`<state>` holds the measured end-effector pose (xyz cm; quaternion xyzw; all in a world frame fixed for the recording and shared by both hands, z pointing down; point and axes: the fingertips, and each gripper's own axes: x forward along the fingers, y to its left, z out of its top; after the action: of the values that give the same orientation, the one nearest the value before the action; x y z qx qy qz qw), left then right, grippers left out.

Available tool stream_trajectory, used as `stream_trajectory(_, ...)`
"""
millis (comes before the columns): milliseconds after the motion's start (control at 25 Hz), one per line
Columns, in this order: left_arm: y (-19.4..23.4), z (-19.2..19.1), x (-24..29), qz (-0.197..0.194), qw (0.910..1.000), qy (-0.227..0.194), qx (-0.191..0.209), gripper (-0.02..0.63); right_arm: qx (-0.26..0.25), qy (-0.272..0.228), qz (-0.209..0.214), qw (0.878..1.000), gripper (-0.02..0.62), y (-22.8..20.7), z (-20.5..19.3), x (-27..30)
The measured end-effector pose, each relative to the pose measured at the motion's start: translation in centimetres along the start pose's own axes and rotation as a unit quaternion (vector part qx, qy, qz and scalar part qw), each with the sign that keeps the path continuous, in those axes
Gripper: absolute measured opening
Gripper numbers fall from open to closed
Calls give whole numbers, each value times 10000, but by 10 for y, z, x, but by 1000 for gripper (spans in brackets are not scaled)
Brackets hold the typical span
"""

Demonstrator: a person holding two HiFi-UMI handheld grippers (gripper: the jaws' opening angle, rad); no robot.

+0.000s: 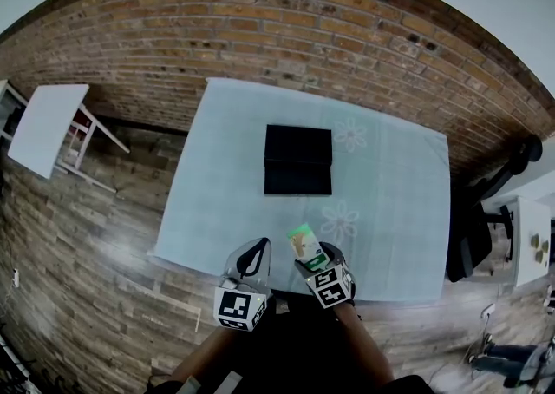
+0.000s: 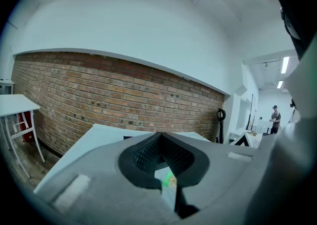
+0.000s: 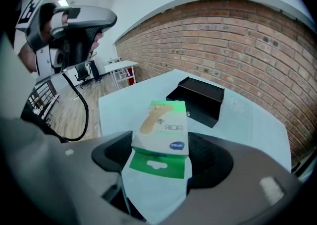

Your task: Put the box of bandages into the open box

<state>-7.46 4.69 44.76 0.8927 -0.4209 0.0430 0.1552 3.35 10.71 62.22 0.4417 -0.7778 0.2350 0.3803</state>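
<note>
I run two grey moulded plastic units, the left tool and the right tool. Each carries a white cube printed with black square markers: left cube, right cube. Black ribbed pads line the jaws. The forearms are unsleeved, with dark clothing below them.

Bandage box green-white; open box black; tablecloth pale blue, apparently flower-printed.

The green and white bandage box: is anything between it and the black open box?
Nothing visible: only pale tablecloth lies between the green and white bandage box in the right tongs and the black open box.
</note>
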Motion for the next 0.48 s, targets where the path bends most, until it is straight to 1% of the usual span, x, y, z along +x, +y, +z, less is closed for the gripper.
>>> stream_trajectory(200, 8, -3, -9, -109, 9999, -16, -22, 0, -23, -267, -68, 9996, 348, 18, 22, -12)
stream_trajectory(280, 10, -5, -10, -108, 9999, -2, -12, 0, 0, -394, -65, 9992, 348, 20, 30, -14)
stream_trajectory(480, 13, -10, -12, -57, 10000, 22, -36, 0, -47, -538, -45, 9985, 348, 24, 47, -25)
